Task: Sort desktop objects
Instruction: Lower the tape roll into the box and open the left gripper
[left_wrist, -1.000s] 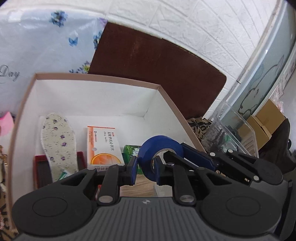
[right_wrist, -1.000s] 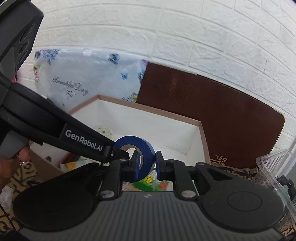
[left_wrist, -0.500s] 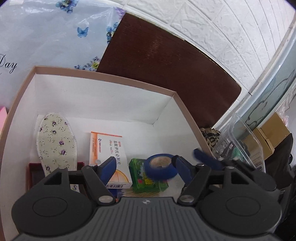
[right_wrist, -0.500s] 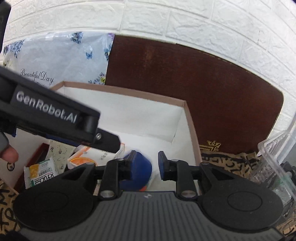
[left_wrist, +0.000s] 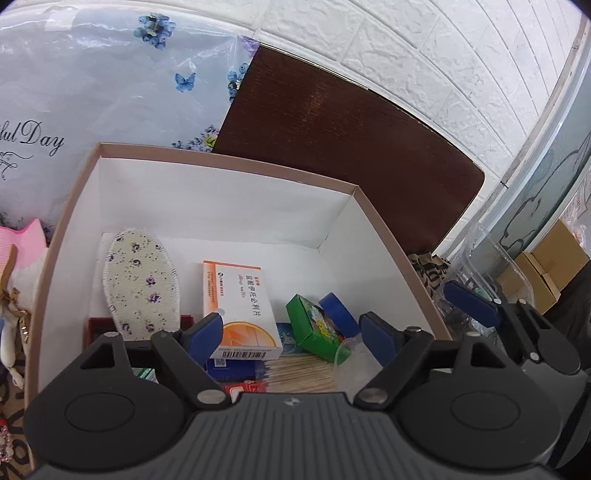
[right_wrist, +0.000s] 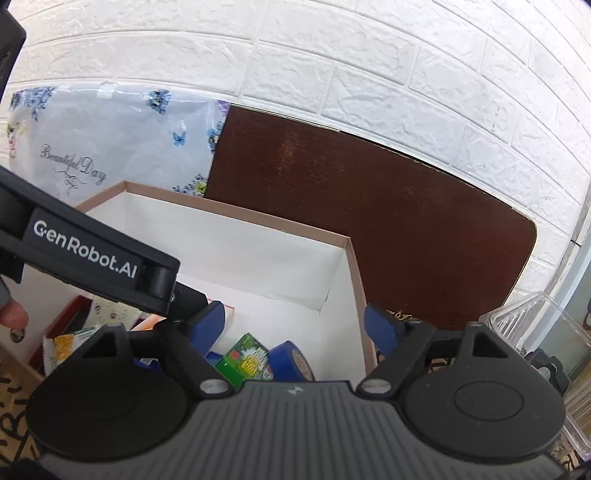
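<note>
Holding: nothing; both tools just opened wide, left tool (left_wrist: 291, 334) & right tool (right_wrist: 295, 326) empty over the box (left_wrist: 380, 225).
Tape: blue tape roll (left_wrist: 338, 308) lies inside box, leaning by green carton (left_wrist: 317, 326).
Handling: light, stiff ring, prob. rolls; pinch across the rim.
Around: orange medicine box (left_wrist: 240, 306), insole (left_wrist: 140, 280), toothpicks (left_wrist: 299, 373).
In way: box wall, crowded contents.

We observe bright, even daylight, soft shadows inside the box (left_wrist: 229, 206), strong fisheye curvature and dark corners.
</note>
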